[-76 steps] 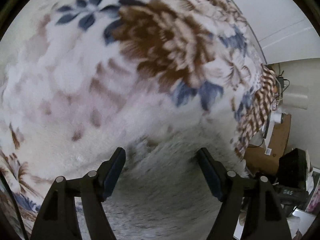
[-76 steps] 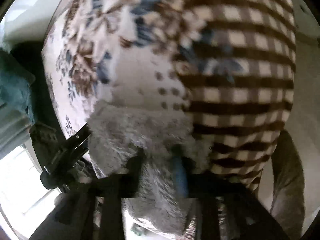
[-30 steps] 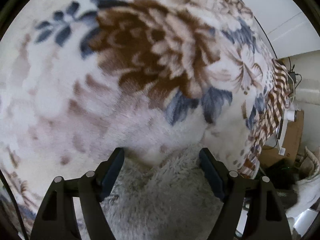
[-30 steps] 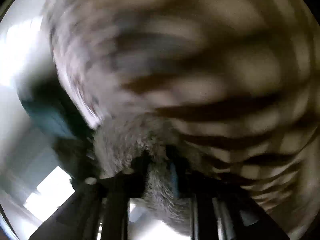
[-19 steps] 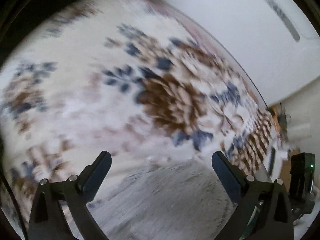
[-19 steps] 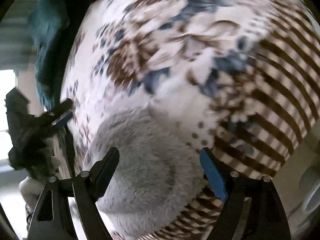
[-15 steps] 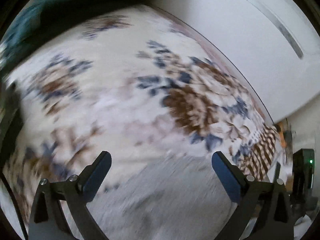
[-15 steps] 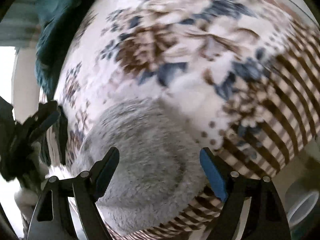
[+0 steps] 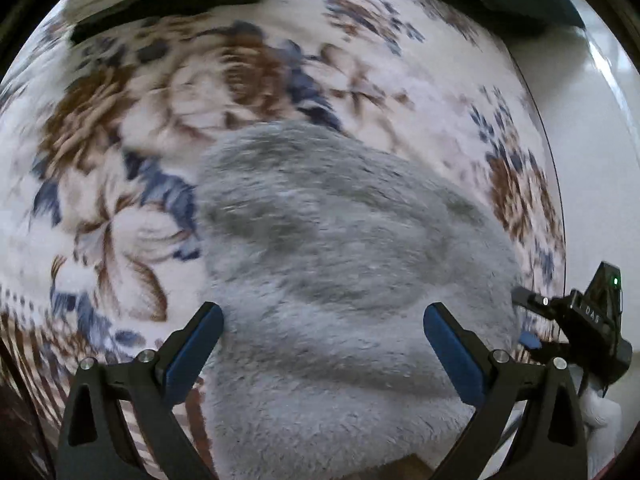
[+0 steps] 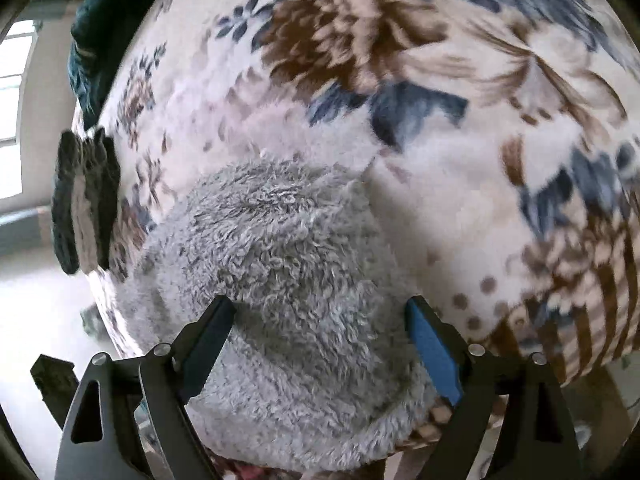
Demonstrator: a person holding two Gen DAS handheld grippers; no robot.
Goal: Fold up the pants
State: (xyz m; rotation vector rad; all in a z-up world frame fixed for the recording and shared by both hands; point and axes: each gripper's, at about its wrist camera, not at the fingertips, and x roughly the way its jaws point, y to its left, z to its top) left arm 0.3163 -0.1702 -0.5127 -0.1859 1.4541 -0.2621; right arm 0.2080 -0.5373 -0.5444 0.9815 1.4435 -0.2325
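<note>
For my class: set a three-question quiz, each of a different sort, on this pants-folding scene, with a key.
1. True or false: the left gripper is clamped on the grey fleece pants.
2. What do the pants lie on? A) bare wood B) a floral blanket C) a tiled floor
3. Fill in: the right gripper, jaws opening, holds ____.

Key: 1 false, its jaws stand wide apart above the fabric; 2 B; 3 nothing.
</note>
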